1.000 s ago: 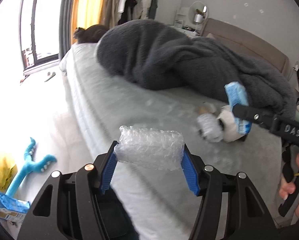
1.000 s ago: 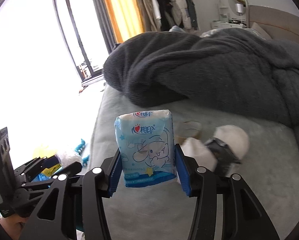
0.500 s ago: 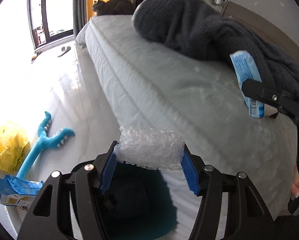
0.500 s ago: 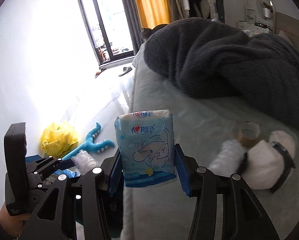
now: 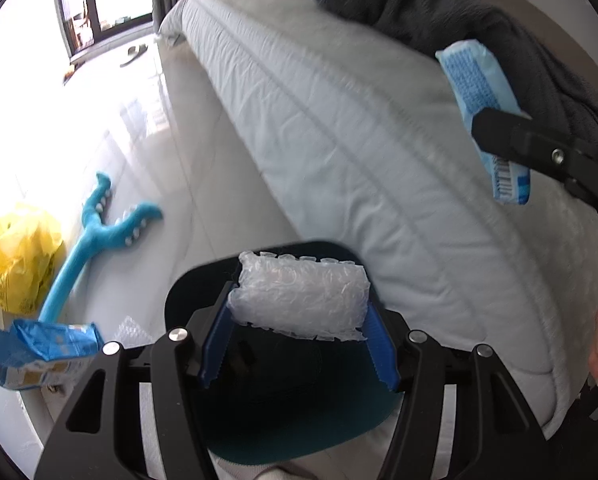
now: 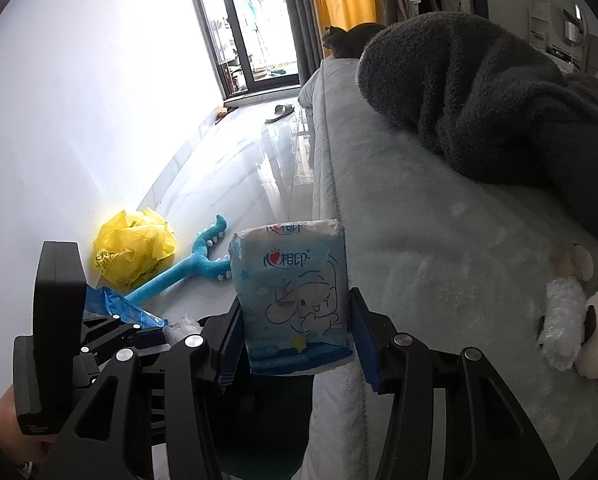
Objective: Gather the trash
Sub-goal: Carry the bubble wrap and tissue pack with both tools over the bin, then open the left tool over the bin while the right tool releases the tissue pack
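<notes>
Bed [image 5: 339, 128] beside bin [image 5: 299, 420], toy [image 5: 99, 232] (floor)

Black frames, silver screws, ribbed blue fingers [image 5: 215, 344].

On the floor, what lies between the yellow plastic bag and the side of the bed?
A blue forked plush toy lies beside the yellow bag; past it, glossy bare floor runs up to the bed. Both wrist views show this.

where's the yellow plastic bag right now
On the floor by the white wall: the yellow plastic bag sits left in both wrist views, beside the blue plush toy.
</notes>
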`<state>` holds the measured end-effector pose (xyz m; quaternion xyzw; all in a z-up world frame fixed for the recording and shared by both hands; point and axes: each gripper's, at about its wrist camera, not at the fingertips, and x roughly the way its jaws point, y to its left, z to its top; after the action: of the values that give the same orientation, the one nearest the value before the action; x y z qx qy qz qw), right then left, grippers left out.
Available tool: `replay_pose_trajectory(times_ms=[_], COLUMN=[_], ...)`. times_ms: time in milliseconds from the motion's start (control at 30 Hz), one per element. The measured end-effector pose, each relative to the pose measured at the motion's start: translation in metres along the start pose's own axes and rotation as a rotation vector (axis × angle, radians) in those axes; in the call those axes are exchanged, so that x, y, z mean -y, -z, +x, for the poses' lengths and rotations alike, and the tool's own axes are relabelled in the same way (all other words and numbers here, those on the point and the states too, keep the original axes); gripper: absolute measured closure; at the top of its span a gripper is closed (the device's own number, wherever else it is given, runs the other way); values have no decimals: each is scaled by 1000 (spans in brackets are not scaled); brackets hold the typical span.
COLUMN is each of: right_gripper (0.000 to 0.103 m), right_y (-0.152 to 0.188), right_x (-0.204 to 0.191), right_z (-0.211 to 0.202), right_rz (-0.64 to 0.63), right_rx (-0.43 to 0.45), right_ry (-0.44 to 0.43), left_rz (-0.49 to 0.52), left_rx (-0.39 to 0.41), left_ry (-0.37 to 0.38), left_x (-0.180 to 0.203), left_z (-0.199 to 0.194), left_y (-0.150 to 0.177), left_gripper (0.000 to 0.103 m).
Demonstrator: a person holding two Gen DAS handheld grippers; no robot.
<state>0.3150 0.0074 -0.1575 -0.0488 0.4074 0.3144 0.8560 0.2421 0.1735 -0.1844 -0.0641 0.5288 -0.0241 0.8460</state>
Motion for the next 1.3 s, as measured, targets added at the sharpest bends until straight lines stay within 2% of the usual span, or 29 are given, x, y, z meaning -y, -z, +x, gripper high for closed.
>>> replay_pose_trajectory(times_ms=[300, 433, 600, 833, 1000, 1200, 1300], right_gripper=[53, 53, 53, 53, 53, 53, 53], right_y=[9, 14, 18, 33, 47, 62, 66], right_x=[-26, -36, -39, -48, -53, -57, -59], right_z=[31, 49, 67, 95, 115, 133, 139], right_rz=[-30, -42, -25, -20, -17, -16, -13], right_rx=[-96, -145, -189, -282, -352, -405, -429], right_ry=[-28, -24, -37, -48, -49, -37, -39], left_rz=[-56, -73, -83, -99, -115, -95, -116], left_rx=[-128, -157, -149, -80, -5, 154, 218], left_ry=[1, 0, -4, -12, -3, -55, -56], left_x=[-39, -50, -58, -71, -77, -78, -83], left_z=[26, 30, 26, 14, 0, -25, -37], left_y=[25, 31, 34, 31, 26, 20, 16], left_gripper=[39, 33, 25, 16, 16, 16, 16])
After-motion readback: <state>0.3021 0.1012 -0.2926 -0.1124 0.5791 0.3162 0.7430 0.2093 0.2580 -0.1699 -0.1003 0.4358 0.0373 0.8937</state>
